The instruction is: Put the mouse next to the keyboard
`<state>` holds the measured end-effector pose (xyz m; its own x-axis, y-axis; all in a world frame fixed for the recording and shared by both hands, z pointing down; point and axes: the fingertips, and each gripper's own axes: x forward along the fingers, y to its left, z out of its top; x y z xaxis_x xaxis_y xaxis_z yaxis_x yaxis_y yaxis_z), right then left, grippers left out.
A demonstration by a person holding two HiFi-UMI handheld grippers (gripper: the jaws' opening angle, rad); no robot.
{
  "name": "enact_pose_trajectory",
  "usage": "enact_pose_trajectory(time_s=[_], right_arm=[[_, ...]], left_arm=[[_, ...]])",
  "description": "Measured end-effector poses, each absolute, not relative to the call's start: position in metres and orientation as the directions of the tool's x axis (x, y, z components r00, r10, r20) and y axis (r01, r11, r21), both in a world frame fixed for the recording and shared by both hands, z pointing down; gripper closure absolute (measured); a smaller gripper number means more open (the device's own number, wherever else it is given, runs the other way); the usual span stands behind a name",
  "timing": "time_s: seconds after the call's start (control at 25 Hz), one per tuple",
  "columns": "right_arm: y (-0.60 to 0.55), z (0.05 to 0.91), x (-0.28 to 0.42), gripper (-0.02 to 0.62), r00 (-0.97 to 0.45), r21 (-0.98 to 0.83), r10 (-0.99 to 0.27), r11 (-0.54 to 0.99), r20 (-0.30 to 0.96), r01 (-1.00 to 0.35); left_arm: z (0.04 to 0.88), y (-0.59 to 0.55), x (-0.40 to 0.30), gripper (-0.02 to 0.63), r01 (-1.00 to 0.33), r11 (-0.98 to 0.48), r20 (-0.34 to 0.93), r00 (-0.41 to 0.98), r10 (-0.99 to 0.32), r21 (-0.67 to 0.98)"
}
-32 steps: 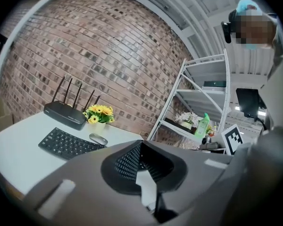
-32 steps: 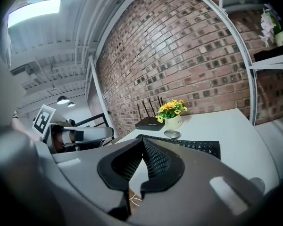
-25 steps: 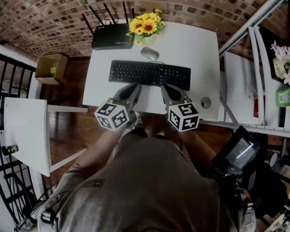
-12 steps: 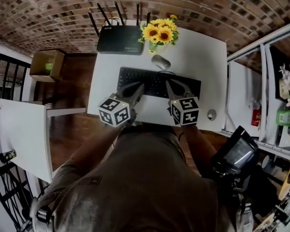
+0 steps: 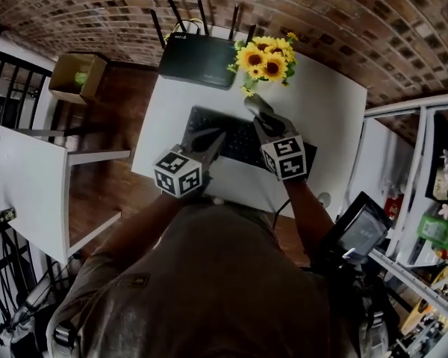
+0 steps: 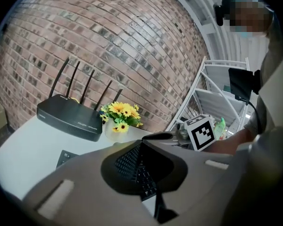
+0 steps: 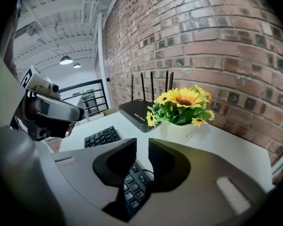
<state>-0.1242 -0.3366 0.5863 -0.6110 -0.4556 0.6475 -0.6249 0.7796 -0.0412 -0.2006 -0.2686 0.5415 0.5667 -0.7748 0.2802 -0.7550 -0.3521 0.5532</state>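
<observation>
Over the last second both grippers have travelled from the near edge of the white table out across the keyboard, and the right gripper has gone furthest, dipping toward the far side where the mouse lies. The mouse has not shifted against the keyboard in that time: it sits on the table just beyond the keyboard's far edge, close in front of the vase of sunflowers, with the router further to the left. The other change is in the right gripper's jaws, which have just been opening from pressed together to a narrow gap. Nothing stands in that gap, and the right gripper view shows only bare table top through it, with keys and a thin cable below. That opening reads as preparation for the pick, though the gap looks too narrow for the body of the mouse and would probably need to widen. In the head view the grey mouse blends into the right gripper's fingers, so it is hard to say whether the tips already touch it, and the right gripper view does not show it at all. The left gripper hangs over the left half of the keyboard with its jaws closed tip to tip on nothing. The move itself has not begun, and the bare table right of the keyboard seems the likely spot
</observation>
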Motion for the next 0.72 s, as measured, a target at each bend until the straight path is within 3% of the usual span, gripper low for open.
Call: enact_pose_trajectory(time_s=[0.36,0.72], right_arm=[[-0.369,0.640,-0.140,0.363,-0.571,0.002,-0.309,0.880,0.761,-0.475],[-0.385,0.681,-0.146,0.268,-0.502,0.029,-0.227,0.928,0.834,-0.371]], left_arm=[[0.564,-0.270,-0.214,0.614,-0.778,-0.247,0.333,0.502,-0.798,0.578],[0.580,-0.272,-0.225,0.614,-0.788,-0.170,0.358,0.445,-0.821,0.591]])
